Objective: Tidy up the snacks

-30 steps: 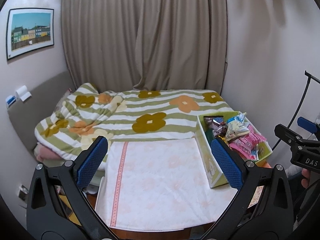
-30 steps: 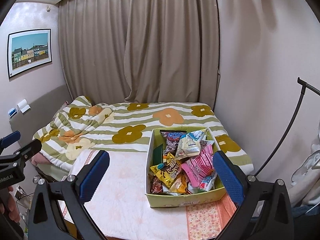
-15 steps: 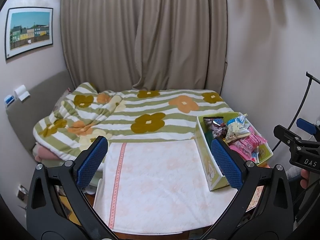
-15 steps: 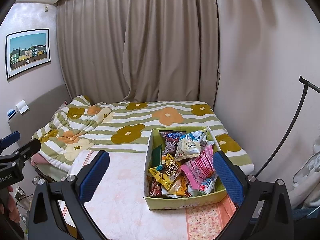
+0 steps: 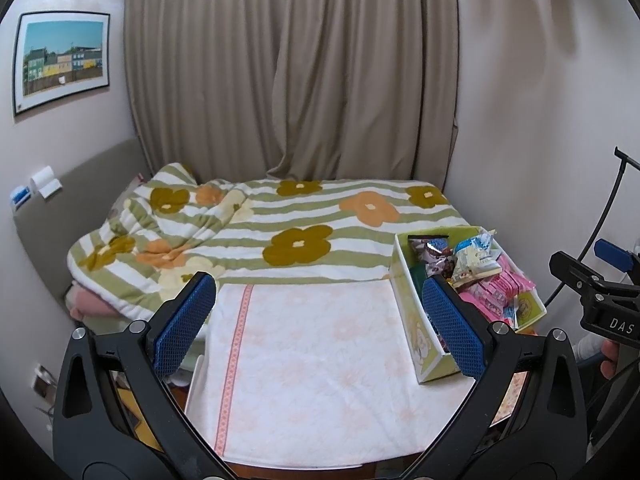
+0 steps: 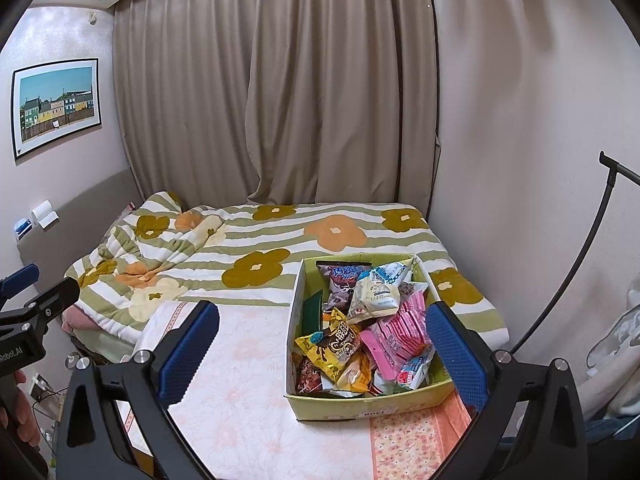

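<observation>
Seeing "DAS" in white letters on my right gripper point(image 5: 608, 312) body, right edge of left wrist frame. Reading "Robot.AI" on my left gripper point(image 6: 24, 320) body, left edge of right wrist frame. Print on snack packets point(image 6: 360, 332) in box point(image 6: 372, 402) showing, too small to read.

A cloth-covered table point(image 6: 248, 400) carries a green snack box point(image 6: 360, 400).

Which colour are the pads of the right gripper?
Blue pads, clearest in the right wrist view.
</observation>
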Demonstrator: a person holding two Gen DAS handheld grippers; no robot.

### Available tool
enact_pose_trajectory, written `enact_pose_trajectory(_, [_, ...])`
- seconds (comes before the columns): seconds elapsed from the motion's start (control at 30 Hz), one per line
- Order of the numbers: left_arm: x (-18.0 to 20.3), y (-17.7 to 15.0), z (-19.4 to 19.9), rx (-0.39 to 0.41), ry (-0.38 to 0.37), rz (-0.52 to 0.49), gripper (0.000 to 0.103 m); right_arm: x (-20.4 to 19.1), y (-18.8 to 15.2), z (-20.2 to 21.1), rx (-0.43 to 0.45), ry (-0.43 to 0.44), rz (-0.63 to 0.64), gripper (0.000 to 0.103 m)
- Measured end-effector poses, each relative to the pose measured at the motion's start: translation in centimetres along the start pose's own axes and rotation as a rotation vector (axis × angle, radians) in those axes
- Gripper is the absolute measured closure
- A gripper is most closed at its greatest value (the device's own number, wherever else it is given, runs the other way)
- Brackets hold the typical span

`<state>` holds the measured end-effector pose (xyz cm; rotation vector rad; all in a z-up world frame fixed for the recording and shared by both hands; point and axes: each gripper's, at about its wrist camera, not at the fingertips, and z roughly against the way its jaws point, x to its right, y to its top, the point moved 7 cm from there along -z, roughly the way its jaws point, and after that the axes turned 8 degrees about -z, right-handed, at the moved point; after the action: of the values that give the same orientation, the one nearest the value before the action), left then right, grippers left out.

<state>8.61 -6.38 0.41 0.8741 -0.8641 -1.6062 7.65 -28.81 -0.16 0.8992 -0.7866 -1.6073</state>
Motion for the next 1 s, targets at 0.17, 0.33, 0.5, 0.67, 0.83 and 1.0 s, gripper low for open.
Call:
enact_pose_trajectory(0.17, [0.1,-0.1,0.1,-0.003,0.006,0.002,0.0,0.0,0.0,-0.1,0.0,0.001,0.0,0.0])
enact_pose_trajectory(0.33, [0.2,-0.2,0.4,-0.004,0.023,0.003,0.0,0.0,0.0,-0.1,-0.001,0.003,-0.001,0.0])
enact_pose_trajectory(0.5, [0.7,-0.2,0.7,0.001,0.027,-0.002,0.0,0.0,0.0,0.1,-0.004,0.004,-0.003,0.0])
enact_pose_trajectory(0.67, [0.7,-0.2,1.1,0.009,0.044,-0.013,0.0,-0.1,-0.2,0.4,-0.002,0.011,-0.005,0.0])
enact_pose_trajectory(0.83, [0.8,-0.1,1.9,0.037,0.067,-0.026,0.0,-0.3,-0.5,1.0,0.004,0.022,-0.002,0.0])
enact_pose_trajectory(1.0, [0.7,-0.4,2.2,0.043,0.069,-0.022,0.0,-0.7,-0.6,1.2,-0.002,0.027,-0.003,0.0])
